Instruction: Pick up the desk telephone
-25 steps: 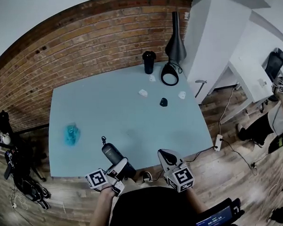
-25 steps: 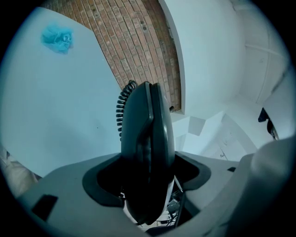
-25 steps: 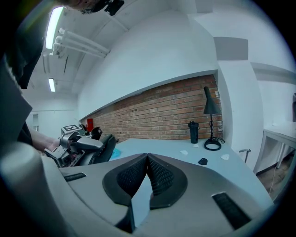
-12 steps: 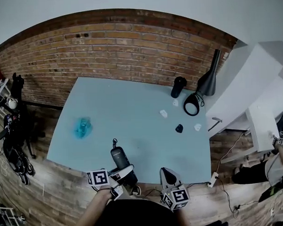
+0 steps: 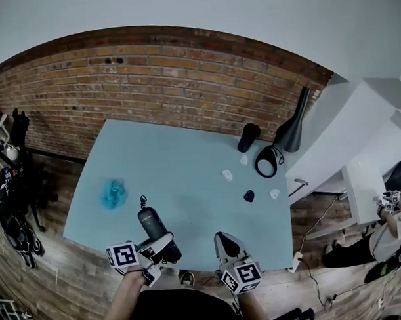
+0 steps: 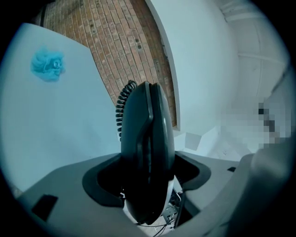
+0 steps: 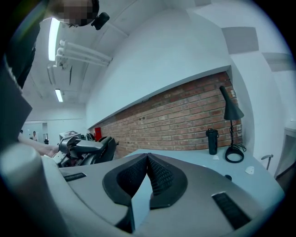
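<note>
The dark desk telephone (image 5: 150,225) stands on edge between the jaws of my left gripper (image 5: 157,245), over the near edge of the light blue table (image 5: 187,156). In the left gripper view the telephone (image 6: 148,148) fills the gap, both pads press on its sides, and its coiled cord (image 6: 121,109) hangs behind it. My right gripper (image 5: 224,240) is beside it to the right, jaws together and empty. In the right gripper view that gripper (image 7: 147,159) has its ribbed pads touching, and the left gripper with the telephone (image 7: 88,149) shows at the left.
On the table lie a blue crumpled thing (image 5: 113,192), a black cup (image 5: 248,138), a black lamp (image 5: 292,128) with a ring base (image 5: 266,161), a small black object (image 5: 248,196) and small white pieces (image 5: 226,175). A brick wall runs behind the table. A person (image 5: 387,228) is at the far right.
The head view has swung, so the table sits more to the left and lower. Both grippers have shifted a little left in the view, the left one still holding the telephone.
</note>
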`<state>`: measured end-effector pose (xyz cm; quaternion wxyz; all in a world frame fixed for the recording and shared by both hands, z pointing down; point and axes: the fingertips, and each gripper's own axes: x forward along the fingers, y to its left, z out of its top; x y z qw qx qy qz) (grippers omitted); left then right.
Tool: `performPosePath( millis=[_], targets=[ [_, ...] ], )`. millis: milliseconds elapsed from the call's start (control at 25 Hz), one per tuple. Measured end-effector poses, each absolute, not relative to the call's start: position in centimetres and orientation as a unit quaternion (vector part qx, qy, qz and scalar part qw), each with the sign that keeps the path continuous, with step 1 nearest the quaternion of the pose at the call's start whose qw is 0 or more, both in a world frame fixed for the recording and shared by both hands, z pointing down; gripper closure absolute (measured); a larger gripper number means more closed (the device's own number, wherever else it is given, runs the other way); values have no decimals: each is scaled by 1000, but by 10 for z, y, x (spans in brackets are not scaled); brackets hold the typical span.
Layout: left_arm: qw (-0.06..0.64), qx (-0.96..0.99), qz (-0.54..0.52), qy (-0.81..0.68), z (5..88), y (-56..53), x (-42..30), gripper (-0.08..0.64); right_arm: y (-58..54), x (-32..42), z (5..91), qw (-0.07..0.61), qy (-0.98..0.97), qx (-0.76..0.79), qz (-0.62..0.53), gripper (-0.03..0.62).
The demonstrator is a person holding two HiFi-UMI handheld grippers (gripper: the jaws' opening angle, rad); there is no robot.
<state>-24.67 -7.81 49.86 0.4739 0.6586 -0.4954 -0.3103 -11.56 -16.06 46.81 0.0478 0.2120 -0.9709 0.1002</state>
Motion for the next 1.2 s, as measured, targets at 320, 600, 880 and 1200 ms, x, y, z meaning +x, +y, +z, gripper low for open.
performPosePath(
  millis=[320, 600, 880, 1200],
  targets=[
    [423, 684, -307, -509, 447, -101, -307, 209, -181, -197, 388, -32, -979, 193, 54, 578],
    [421, 702, -284, -500, 440, -119, -335, 209, -171, -247, 374, -49, -988, 140, 34, 578],
    [469, 694, -274, -473, 480, -111, -335, 207, -160, -266, 404, -16, -988, 147, 53, 578],
    [510, 683, -270, -447, 520, -108, -333, 207, -144, -279, 427, -21, -988, 120, 94, 578]
  ],
)
